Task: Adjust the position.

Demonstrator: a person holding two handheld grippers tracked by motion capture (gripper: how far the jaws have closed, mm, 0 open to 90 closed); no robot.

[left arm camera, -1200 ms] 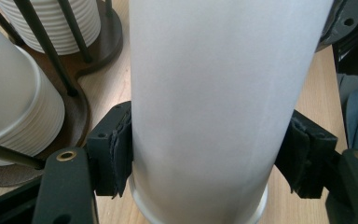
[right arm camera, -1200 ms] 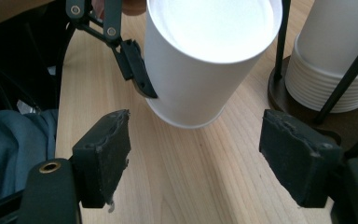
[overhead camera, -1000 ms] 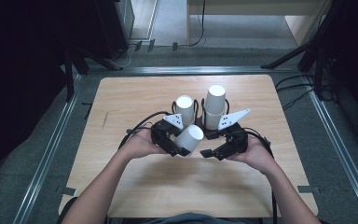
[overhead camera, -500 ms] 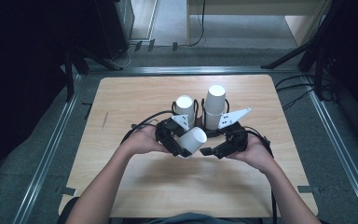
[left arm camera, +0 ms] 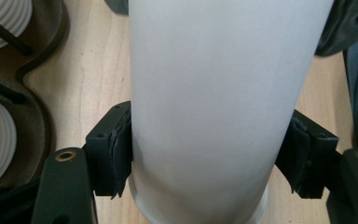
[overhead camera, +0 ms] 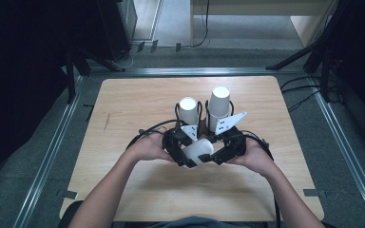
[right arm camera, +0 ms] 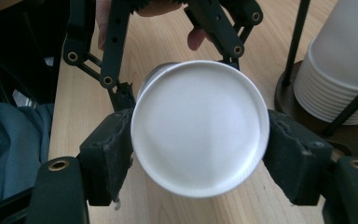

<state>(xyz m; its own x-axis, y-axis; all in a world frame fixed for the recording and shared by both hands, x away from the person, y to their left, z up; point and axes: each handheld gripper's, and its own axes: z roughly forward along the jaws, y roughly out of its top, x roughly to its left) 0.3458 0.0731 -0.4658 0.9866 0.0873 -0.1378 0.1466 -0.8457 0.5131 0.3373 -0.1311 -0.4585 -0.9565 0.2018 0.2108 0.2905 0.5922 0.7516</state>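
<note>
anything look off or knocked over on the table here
Nothing is spilled or damaged. One white cup lies sideways, off the table, with the left gripper clamped on its wall and the right gripper, jaws just closing, around its closed end. Two cup stacks stand upright in their holder behind.

Right claw (right arm camera: 198,154) closer around cup (right arm camera: 198,126)

In the left gripper view the white cup (left arm camera: 214,107) runs off the top edge, so its far end cannot be seen, and its rim is cut by the bottom edge. In the high view the hands (overhead camera: 147,147) and gripper bodies cover most of that cup (just a short white stretch shows). The cup stacks' (right arm camera: 340,70) tops are cut off in the right gripper view.
</note>
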